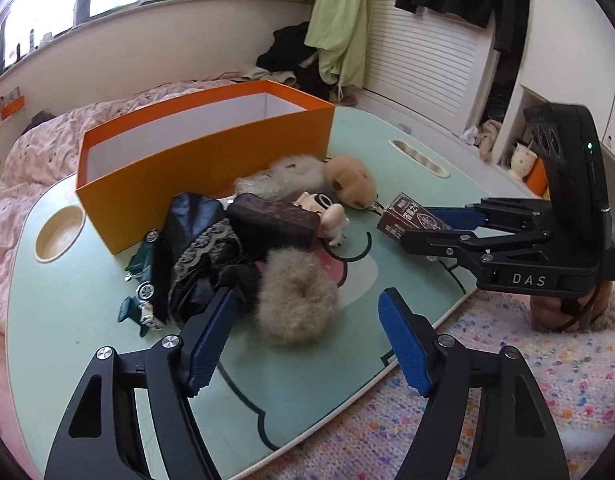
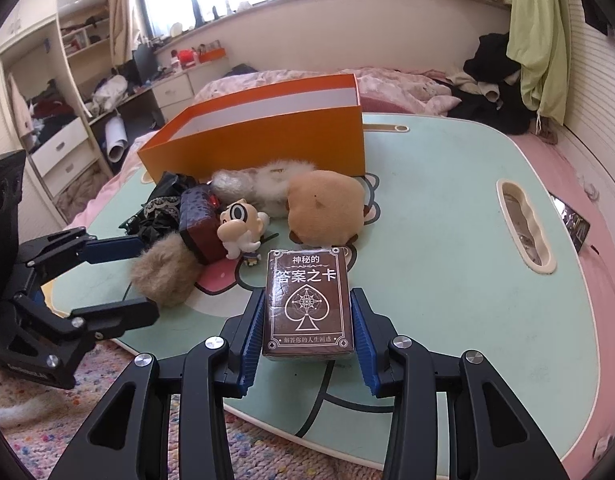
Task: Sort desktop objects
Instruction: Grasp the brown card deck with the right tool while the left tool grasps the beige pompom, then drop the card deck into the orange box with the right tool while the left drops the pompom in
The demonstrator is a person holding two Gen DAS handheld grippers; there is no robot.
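Observation:
My right gripper (image 2: pixel 307 312) is shut on a brown card box (image 2: pixel 307 304), held just above the mint-green table (image 2: pixel 447 240); it also shows in the left wrist view (image 1: pixel 419 224) with the card box (image 1: pixel 407 216). My left gripper (image 1: pixel 307 320) is open and empty, its fingers either side of a beige fur scrunchie (image 1: pixel 295 300); the right wrist view shows the left gripper (image 2: pixel 143 276) by the scrunchie (image 2: pixel 167 276). An empty orange box (image 1: pixel 203 168) stands behind a pile: black lace cloth (image 1: pixel 203 248), dark purple case (image 1: pixel 271 220), green toy car (image 1: pixel 141 280), small figurine (image 2: pixel 241 226), tan plush (image 2: pixel 325 208).
A white fur scrunchie (image 1: pixel 299 172) and a clear wrapped item (image 1: pixel 259 186) lie against the orange box. The table has a round cup recess (image 1: pixel 59 232) and a handle slot (image 2: pixel 525 228). It sits on a bed with a speckled rug (image 1: pixel 527 380) at its near edge.

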